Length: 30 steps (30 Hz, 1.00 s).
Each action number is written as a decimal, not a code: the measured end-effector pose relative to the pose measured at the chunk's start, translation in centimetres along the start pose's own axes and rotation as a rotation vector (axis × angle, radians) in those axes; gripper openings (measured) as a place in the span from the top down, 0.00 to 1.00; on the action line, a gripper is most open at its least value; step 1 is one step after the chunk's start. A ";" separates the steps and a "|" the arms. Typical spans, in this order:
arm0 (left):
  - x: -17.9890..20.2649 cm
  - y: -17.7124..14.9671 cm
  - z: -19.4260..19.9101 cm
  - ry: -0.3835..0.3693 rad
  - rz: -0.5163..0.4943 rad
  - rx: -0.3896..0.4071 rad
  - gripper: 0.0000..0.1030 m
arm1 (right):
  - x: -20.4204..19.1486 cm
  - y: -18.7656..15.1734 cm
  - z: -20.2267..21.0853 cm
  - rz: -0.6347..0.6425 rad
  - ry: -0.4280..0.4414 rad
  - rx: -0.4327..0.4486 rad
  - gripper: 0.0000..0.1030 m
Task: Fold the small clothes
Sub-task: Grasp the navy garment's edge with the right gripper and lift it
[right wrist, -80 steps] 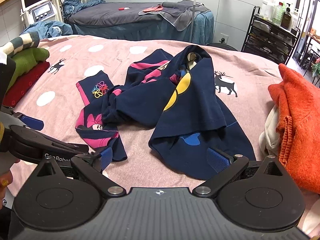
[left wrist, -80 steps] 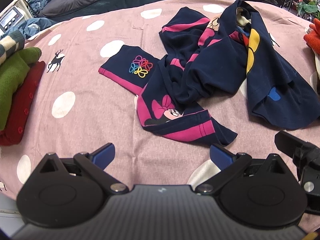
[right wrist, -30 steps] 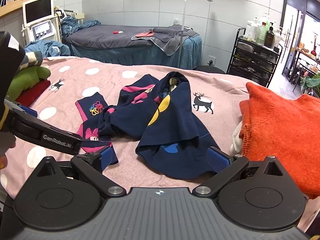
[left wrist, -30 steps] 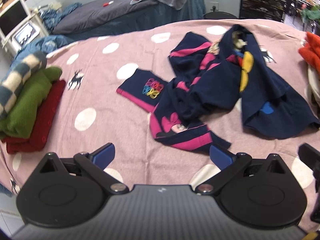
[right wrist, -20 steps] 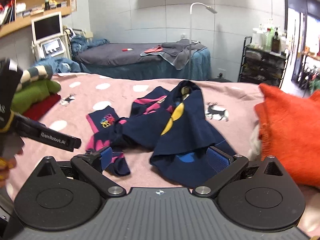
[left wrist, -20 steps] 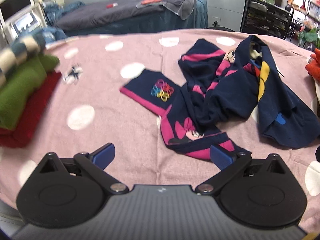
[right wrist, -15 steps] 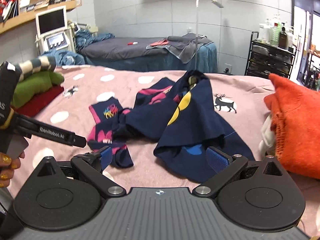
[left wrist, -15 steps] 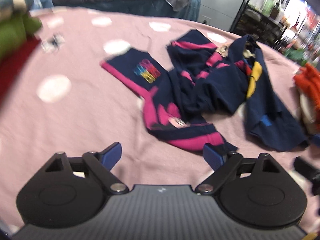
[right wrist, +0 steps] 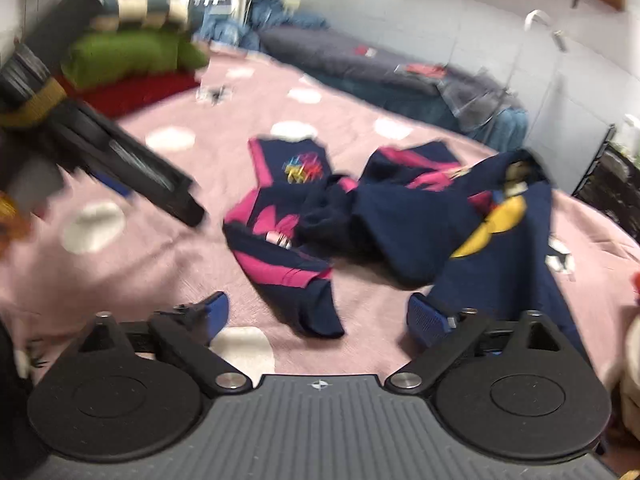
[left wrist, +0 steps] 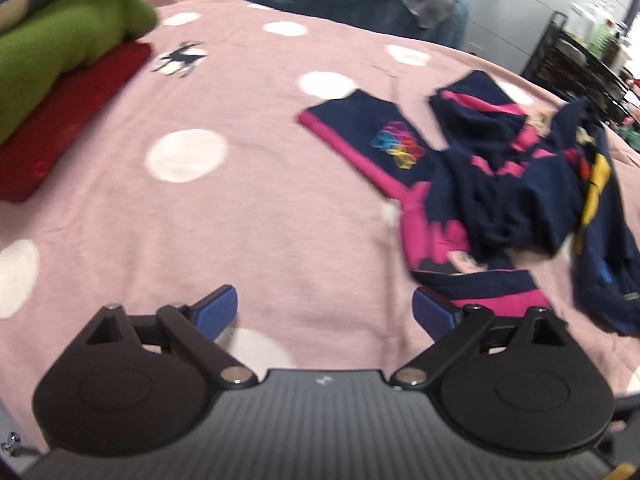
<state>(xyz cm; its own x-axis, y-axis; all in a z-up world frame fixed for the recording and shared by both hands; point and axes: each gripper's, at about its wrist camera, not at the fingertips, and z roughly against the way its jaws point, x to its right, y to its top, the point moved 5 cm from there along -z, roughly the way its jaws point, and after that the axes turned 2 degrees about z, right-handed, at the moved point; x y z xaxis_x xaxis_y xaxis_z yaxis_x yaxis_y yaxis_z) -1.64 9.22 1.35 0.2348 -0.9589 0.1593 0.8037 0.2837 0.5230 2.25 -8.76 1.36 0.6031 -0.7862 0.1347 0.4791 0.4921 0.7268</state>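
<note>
Your pink spotted bedspread (left wrist: 248,208) fills both views. At its far left sits a stack of folded clothes (left wrist: 60,60), green over red. The crumpled navy and pink garment (left wrist: 472,184) lies right of centre, with a second navy piece with a yellow patch (right wrist: 500,216) draped against it. Your left gripper (left wrist: 325,312) is opening, jaws wide over bare cloth, nothing between them. Your right gripper (right wrist: 316,316) stands open too, the garment's near hem between its fingers, unpinched.
</note>
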 end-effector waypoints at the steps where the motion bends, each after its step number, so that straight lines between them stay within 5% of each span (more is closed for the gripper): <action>1: -0.4 -0.1 -0.1 -0.001 0.012 -0.003 0.06 | -0.2 0.1 -1.0 -0.005 0.016 -0.026 0.05; 4: -1.0 -0.4 -0.7 -0.018 0.040 -0.025 0.06 | -1.0 -0.1 -3.0 -0.019 0.052 -0.066 0.19; 5: -1.0 -0.5 -0.8 -0.021 0.036 -0.024 0.06 | -1.1 -0.1 -2.9 -0.018 0.042 -0.051 0.30; 6: -0.6 -0.6 -0.9 -0.018 0.023 -0.020 0.06 | -1.2 0.1 -2.7 -0.020 0.032 -0.042 0.76; 7: -0.3 -0.7 -0.8 -0.020 0.010 -0.016 0.06 | -1.2 0.2 -2.3 -0.023 0.023 -0.035 0.92; 10: 1.3 -1.1 -0.7 -0.058 -0.027 -0.018 0.06 | 0.0 1.2 0.0 -0.051 -0.021 0.055 0.95; 19: 4.9 -2.8 -0.9 -0.092 -0.133 -0.039 0.03 | 11.6 2.6 14.0 -0.300 -0.367 0.369 0.95; 27: 5.9 -3.4 -1.1 -0.090 -0.168 -0.044 0.00 | 16.1 -2.1 22.3 -0.309 -0.646 0.378 1.00; 30: 6.3 -3.4 -1.3 -0.086 -0.178 -0.045 0.00 | 17.1 -3.8 21.2 -0.361 -0.590 0.291 0.95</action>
<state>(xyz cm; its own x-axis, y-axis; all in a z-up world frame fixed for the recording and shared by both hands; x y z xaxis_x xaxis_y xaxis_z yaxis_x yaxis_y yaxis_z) -2.18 2.20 -0.54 0.0409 -0.9893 0.1398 0.8526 0.1076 0.5113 -2.73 -31.97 15.19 -0.0411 -0.9902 0.1336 0.3449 0.1114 0.9320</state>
